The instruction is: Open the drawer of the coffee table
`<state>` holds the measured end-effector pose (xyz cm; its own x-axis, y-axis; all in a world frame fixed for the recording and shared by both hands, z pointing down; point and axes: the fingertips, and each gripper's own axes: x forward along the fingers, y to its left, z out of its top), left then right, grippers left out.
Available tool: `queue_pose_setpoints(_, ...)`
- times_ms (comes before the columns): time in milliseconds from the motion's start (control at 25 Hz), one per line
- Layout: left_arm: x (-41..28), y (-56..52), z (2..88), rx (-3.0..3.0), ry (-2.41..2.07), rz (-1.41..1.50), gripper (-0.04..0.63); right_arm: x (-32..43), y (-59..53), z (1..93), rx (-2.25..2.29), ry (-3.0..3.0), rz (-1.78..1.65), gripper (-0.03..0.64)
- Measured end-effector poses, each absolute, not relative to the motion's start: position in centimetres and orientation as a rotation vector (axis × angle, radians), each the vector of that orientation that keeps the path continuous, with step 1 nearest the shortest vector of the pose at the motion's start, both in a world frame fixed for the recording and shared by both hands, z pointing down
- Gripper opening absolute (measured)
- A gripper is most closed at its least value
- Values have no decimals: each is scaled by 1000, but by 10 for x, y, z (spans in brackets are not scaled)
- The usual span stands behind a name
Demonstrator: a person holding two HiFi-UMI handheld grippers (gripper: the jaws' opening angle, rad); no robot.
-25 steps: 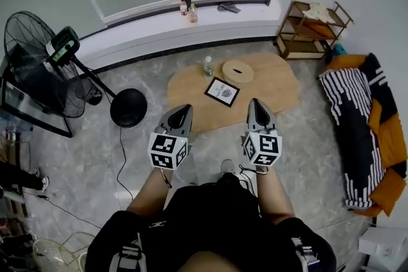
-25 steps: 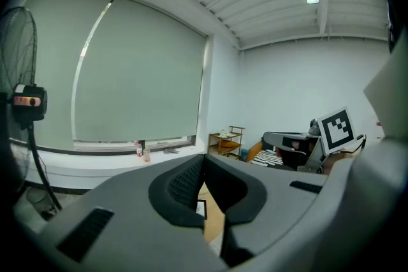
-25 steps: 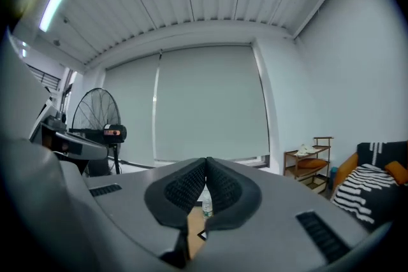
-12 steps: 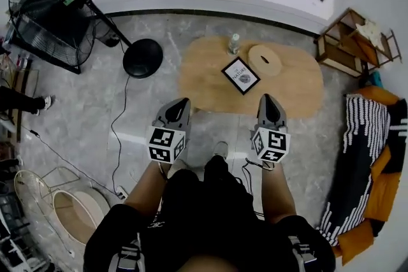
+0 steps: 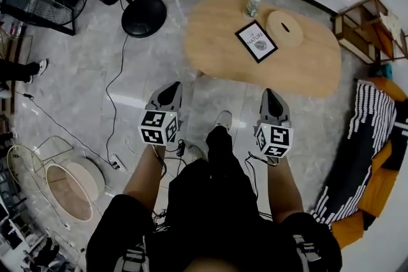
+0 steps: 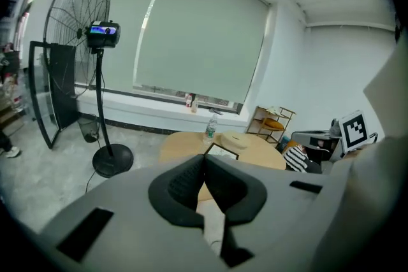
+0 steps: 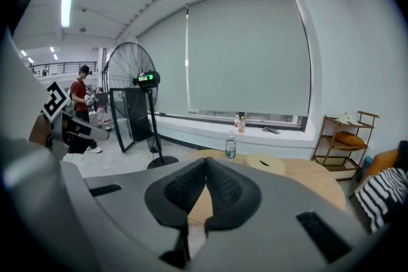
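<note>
I hold my left hand-held gripper [image 5: 169, 91] and my right hand-held gripper [image 5: 270, 99] side by side in front of my legs, above the grey floor [image 5: 83, 92]. Both point toward the coffee table [image 5: 306, 70]. Each one has its jaws pressed together, tips meeting, with nothing pinched between them. The coffee table stands ahead of me and a little to my right, well apart from both tips. Its rounded wooden tabletop carries a water bottle [image 5: 254, 4], a framed card [image 5: 257, 41] and a round wooden disc [image 5: 285, 27], all grouped near the far edge. I cannot make out the drawer from any view. A standing fan [image 6: 95, 35] is off to the left of the table, and a small wooden shelf [image 7: 344, 137] stands against the wall to its right.
</note>
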<state>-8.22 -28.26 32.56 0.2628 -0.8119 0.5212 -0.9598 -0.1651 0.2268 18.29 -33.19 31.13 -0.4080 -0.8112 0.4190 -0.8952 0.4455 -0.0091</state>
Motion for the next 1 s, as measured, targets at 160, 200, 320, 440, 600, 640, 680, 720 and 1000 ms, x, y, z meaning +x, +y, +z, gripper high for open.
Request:
queue_pose_setpoints(160, -102, -241, 382, 2017, -1579, 391, 18, 176, -298, 364, 1487, -2293, 312, 15)
queue_pose_setpoints(200, -107, -233, 397, 2018, -1571, 400, 18, 173, -294, 377, 1506, -2283, 313, 16)
queue_pose_setpoints(320, -118, -222, 444, 2018, -1558, 409, 18, 166, -288, 418, 1536, -2278, 310, 17)
queue_pose_setpoints(440, -117, -210, 498, 2006, -1552, 376, 18, 172, -278, 471, 1534, -2254, 297, 17)
queue_pose_setpoints(600, -111, -225, 574, 2026, -1527, 290, 18, 181, -287, 539, 1562, -2229, 246, 17)
queue_pose_setpoints(640, -107, -230, 593, 2043, -1513, 255, 18, 180, -290, 557, 1550, -2231, 223, 17)
queue_pose_setpoints(680, -103, -237, 611, 2063, -1499, 220, 18, 178, -293, 573, 1532, -2239, 195, 17)
queue_pose_setpoints(720, -99, -244, 628, 2084, -1490, 188, 18, 176, -297, 589, 1516, -2250, 165, 17)
queue_pose_setpoints(1000, -94, -274, 727, 2253, -1525, 77, 18, 182, -310, 670, 1622, -2321, 30, 17)
